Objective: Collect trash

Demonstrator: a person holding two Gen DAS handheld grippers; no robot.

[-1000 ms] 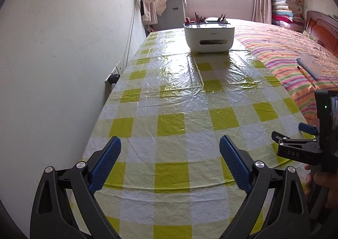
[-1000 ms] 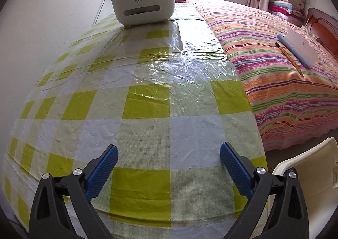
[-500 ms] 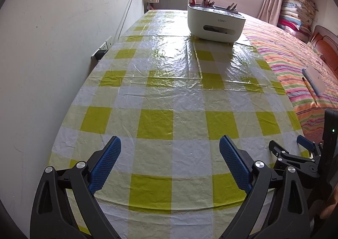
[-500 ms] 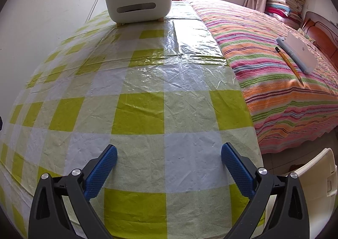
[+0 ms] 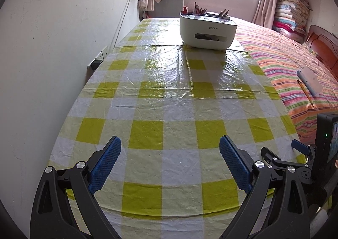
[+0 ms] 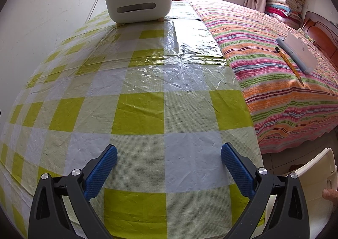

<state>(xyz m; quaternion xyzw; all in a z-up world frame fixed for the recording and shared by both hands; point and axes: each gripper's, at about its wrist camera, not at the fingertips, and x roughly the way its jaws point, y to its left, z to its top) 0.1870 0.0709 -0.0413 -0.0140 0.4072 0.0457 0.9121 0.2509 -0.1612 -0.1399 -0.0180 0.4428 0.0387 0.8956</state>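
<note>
Both grippers, left gripper (image 5: 170, 150) and right gripper (image 6: 169, 159), are held released and empty above the near end of the desk (image 5: 169, 95). The white bin (image 5: 208, 33), holding wrappers, is set at the far end, presumably to receive trash.

A glossy, creased plastic tablecloth (image 5: 169, 82) carries a smooth matt white plastic bin (image 5: 208, 33); the bedspread (image 6: 274, 82) looks like woven cloth.
</note>
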